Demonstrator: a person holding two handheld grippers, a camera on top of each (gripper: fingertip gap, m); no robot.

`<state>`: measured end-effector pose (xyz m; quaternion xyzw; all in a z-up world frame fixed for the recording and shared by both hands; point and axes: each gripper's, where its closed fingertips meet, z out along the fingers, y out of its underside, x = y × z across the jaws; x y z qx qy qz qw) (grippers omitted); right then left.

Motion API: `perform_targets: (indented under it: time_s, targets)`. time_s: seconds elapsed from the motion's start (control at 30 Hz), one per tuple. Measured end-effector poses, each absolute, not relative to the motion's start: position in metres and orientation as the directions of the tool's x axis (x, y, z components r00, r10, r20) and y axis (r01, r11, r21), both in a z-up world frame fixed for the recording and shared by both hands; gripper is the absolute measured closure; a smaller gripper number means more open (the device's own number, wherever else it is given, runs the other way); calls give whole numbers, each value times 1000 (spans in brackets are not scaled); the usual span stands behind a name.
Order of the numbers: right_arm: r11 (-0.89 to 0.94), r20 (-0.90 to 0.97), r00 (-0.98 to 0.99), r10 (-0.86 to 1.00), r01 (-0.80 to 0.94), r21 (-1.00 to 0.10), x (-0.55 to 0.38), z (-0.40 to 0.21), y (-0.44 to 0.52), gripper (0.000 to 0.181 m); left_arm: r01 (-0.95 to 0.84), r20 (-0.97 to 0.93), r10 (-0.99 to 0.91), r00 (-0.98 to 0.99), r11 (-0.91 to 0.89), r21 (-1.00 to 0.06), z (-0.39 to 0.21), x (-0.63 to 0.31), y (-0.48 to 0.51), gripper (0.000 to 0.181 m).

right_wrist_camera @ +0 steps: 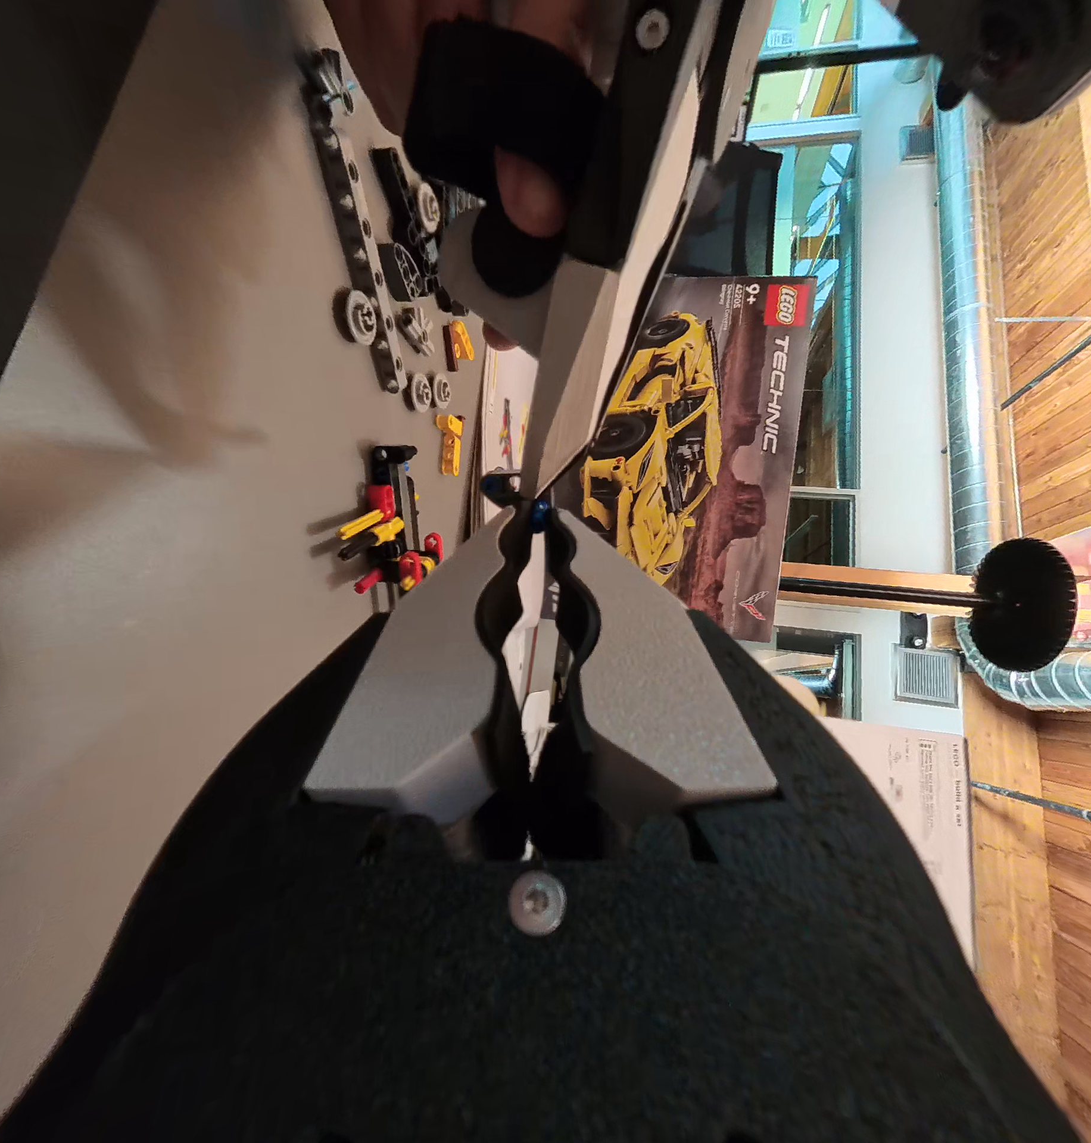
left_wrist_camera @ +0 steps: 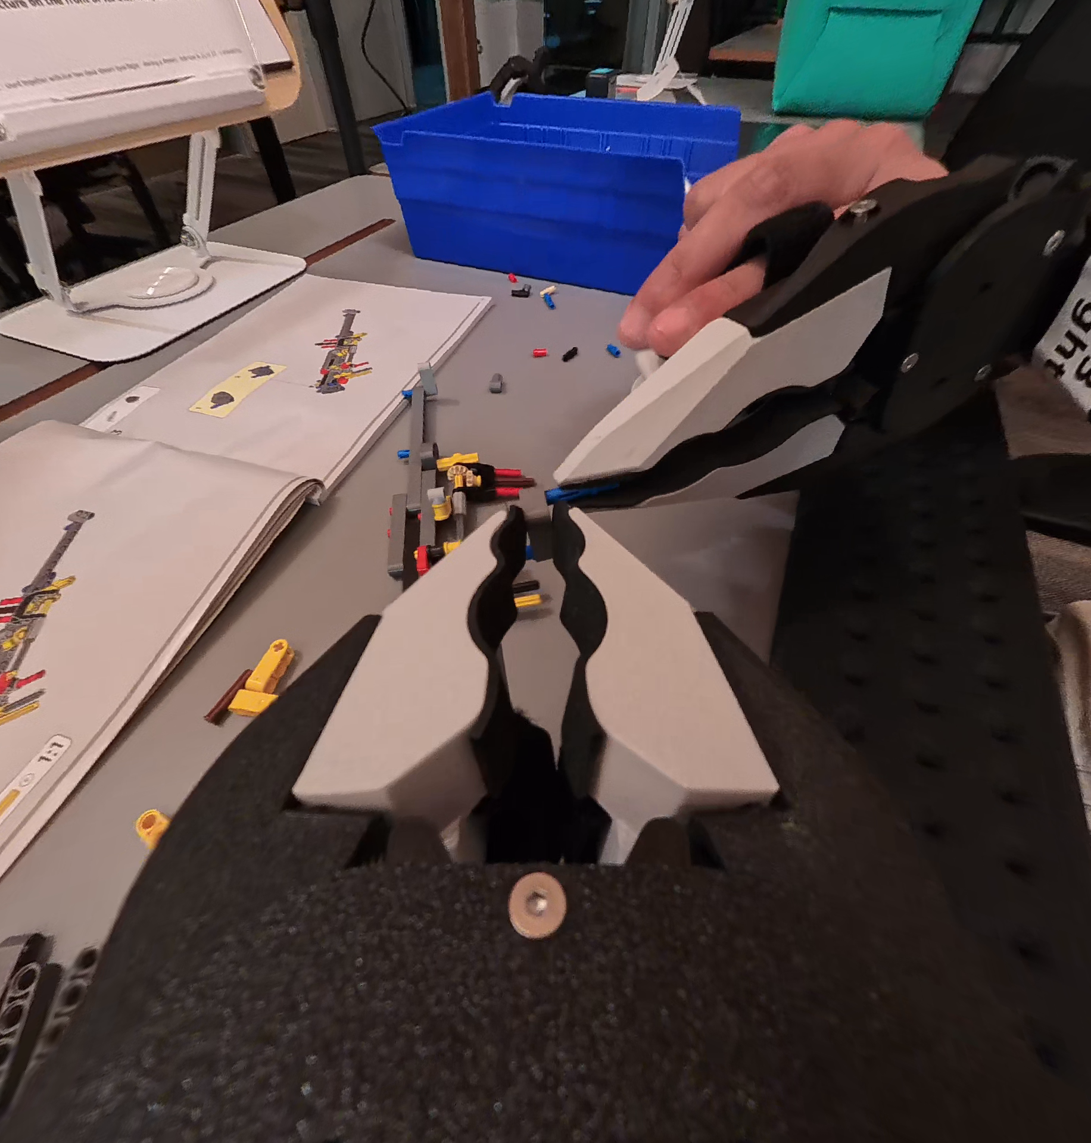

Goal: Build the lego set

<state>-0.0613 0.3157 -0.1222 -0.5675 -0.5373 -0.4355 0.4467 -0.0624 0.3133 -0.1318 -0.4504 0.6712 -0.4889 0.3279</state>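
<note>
A: Left claw (left_wrist_camera: 538, 516) — state?
B: Tips pinch a small grey piece (left_wrist_camera: 538, 526) at the near end of the lego assembly (left_wrist_camera: 435, 501), which lies on the grey table (left_wrist_camera: 654, 556).
A: Right claw (right_wrist_camera: 534, 516)?
B: Fingers nearly pressed together, nipping a blue pin (right_wrist_camera: 539, 512). In the left wrist view that pin's tip sits just beside the grey piece held by the left claw.
A: Assembly itself?
B: Long grey beams with yellow, red and black pins and connectors sticking out, lying beside the open instruction booklet (left_wrist_camera: 159, 495).
A: Loose parts?
B: Small red, black and blue pins (left_wrist_camera: 571, 354) scattered between the assembly and a blue bin (left_wrist_camera: 549, 185). Yellow connectors (left_wrist_camera: 264, 677) near the booklet's lower edge. The right wrist view adds grey gears (right_wrist_camera: 362, 312) and a dark holed beam (right_wrist_camera: 354, 241) on the table.
A: Background?
B: A white stand (left_wrist_camera: 153, 297) behind the booklet; the set's box (right_wrist_camera: 704, 451), showing a yellow car, upright beyond the claws.
</note>
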Motion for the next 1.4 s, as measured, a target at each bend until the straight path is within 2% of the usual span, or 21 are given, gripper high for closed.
perform_targets:
  time_s: [0.03,0.1,0.27,0.37,0.43,0.67,0.77,0.83,0.87,0.93,1.03,1.1,1.17,1.4]
  targets:
    - [-28,971,93,219,996,-89,-61,-122,316,177,-277,-24,-927,-374,136,-951,-132,-62,314,174]
    - [-25,934,288,210,957,-289,-61,-117,315,178,-238,-65,-927,-369,162,-958,-126,-63,313,174]
    - [-20,831,534,159,843,-538,-65,-106,315,177,-171,-46,-923,-382,119,-978,-111,-66,313,174]
    - [-9,568,801,187,580,-815,-70,-100,316,178,-61,-83,-923,-375,114,-992,-91,-69,310,173]
    - [-7,432,885,174,440,-898,-73,-93,318,178,-9,-140,-930,-341,152,-988,-84,-70,313,173]
    - [-16,345,934,98,348,-937,-73,-82,323,173,-13,5,-937,-348,-1,-1000,-75,-70,322,174]
    - [15,207,972,112,207,-978,-77,-72,321,178,-20,149,-927,-344,-152,-988,-68,-72,336,174]
    - [8,212,976,53,212,-977,-61,-68,316,177,-133,305,-868,-393,-274,-952,-78,-76,334,174]
    - [-1,238,971,19,238,-971,-49,-67,311,177,-265,392,-813,-432,-301,-916,-93,-81,322,175]
    - [-31,284,959,-25,283,-959,-28,-73,300,178,-449,386,-829,-405,-187,-873,-131,-86,307,174]
    - [-77,320,946,-48,315,-946,-11,-90,293,178,-524,207,-848,-487,94,-847,-154,-87,283,174]
    - [-55,302,953,-38,299,-953,-14,-86,294,177,-583,22,-858,-513,330,-742,-182,-85,286,174]
    - [-107,340,939,-57,333,-937,-10,-94,295,177,-613,-82,-824,-561,480,-628,-203,-86,287,174]
    - [-116,300,953,-25,296,-948,-12,-99,295,177,-595,-123,-753,-646,599,-536,-205,-86,282,174]
